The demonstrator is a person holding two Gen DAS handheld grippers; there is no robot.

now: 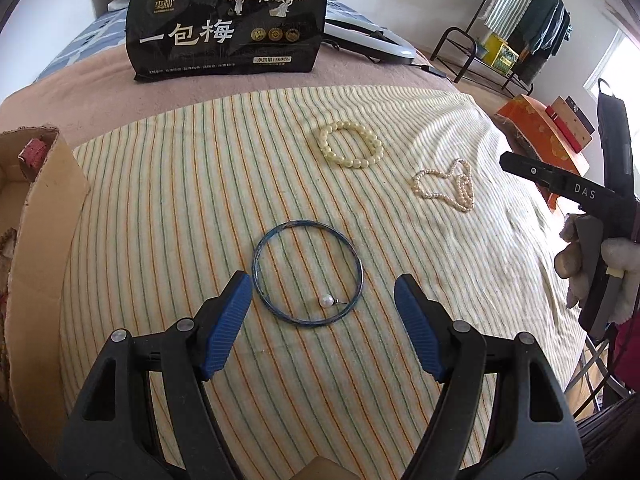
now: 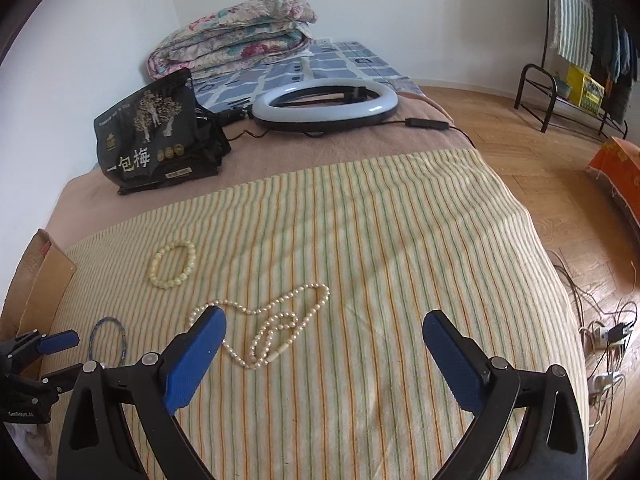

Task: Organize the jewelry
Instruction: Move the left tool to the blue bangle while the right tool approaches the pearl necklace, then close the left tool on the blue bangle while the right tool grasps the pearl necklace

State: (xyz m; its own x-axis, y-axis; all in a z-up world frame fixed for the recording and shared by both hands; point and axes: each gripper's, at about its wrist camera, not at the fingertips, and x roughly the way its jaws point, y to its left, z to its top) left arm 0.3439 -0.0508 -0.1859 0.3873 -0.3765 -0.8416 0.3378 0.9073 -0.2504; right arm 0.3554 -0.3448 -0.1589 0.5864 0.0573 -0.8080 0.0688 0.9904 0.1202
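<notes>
Left wrist view: blue bangle [image 1: 308, 272] lies just ahead, between spread, empty left tongs [image 1: 323, 292].

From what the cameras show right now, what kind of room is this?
Most likely a bedroom in a home. A folded floral quilt sits at the far end of a bed under a striped cloth, and a clothes rack with hanging garments stands by the wall on a wooden floor.
</notes>
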